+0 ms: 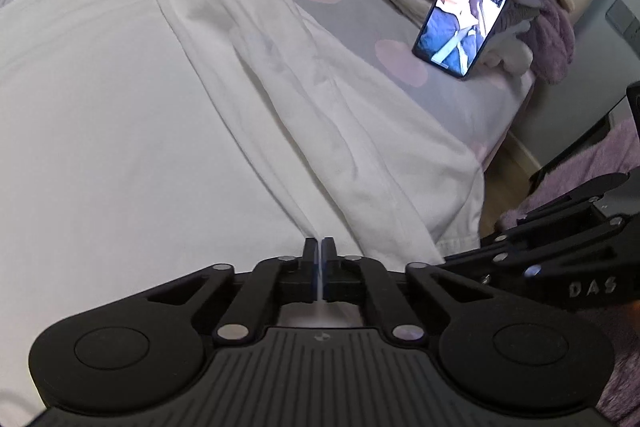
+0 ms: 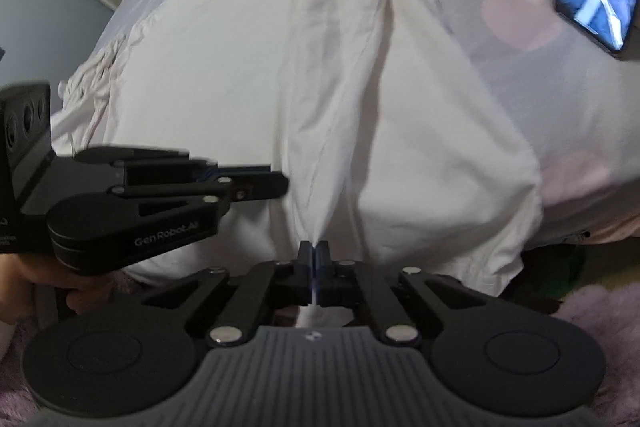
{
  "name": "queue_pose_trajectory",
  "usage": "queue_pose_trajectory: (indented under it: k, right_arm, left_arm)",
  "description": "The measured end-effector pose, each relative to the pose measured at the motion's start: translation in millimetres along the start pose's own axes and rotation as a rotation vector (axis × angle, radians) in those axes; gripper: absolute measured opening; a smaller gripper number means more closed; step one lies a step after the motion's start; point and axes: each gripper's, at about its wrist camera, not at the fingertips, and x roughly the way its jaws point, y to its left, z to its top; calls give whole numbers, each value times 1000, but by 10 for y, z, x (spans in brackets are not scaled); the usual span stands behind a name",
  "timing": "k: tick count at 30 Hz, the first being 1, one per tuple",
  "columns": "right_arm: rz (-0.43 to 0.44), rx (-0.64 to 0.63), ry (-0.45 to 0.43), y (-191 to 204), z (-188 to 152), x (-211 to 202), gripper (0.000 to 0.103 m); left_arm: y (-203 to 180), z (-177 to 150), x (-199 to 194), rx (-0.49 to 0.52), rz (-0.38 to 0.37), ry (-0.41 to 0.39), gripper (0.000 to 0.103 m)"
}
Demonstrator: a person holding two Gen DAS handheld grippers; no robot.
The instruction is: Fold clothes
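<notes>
Both tools — left tool (image 1: 319, 245), right tool (image 2: 313, 247) — clamped on white garment (image 1: 160, 115) atop heart-print bed (image 1: 352, 23).

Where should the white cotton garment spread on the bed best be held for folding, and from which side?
Grip the white cotton garment at its near hem, coming in from the bed's near edge. That edge lies closest and pinches into a thin ridge; both the left hand-held gripper and right hand-held gripper are shut on it there.
</notes>
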Motion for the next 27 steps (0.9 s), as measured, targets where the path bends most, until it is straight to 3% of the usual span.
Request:
queue_pose_trajectory:
  k: [4, 8, 11, 13, 18, 19, 25, 27]
  right_arm:
    - [-41, 4, -14, -110, 58, -260, 2]
    - [-70, 19, 41, -211, 95, -202, 2]
    - [-90, 30, 85, -283, 121, -142, 1]
    - [-103, 38, 114, -331, 137, -102, 2]
    - [-122, 42, 128, -375, 181, -127, 12]
    - [-126, 33, 114, -376, 213, -163, 17]
    - [-200, -48, 60, -527, 495, -330, 19]
    - [-204, -59, 62, -564, 534, -316, 36]
  left_arm:
    - [-13, 38, -168, -15, -10, -5, 0]
    - [18, 27, -291, -30, -33, 24, 0]
    - [-2, 12, -217, 4, 18, 79, 0]
    - [12, 24, -199, 0, 12, 89, 0]
    - [42, 117, -331, 29, 37, 93, 0]
    - [58, 170, -382, 38, 42, 87, 0]
    - [95, 860, -564, 125, 109, 0, 0]
    - [110, 1170, -565, 131, 111, -20, 0]
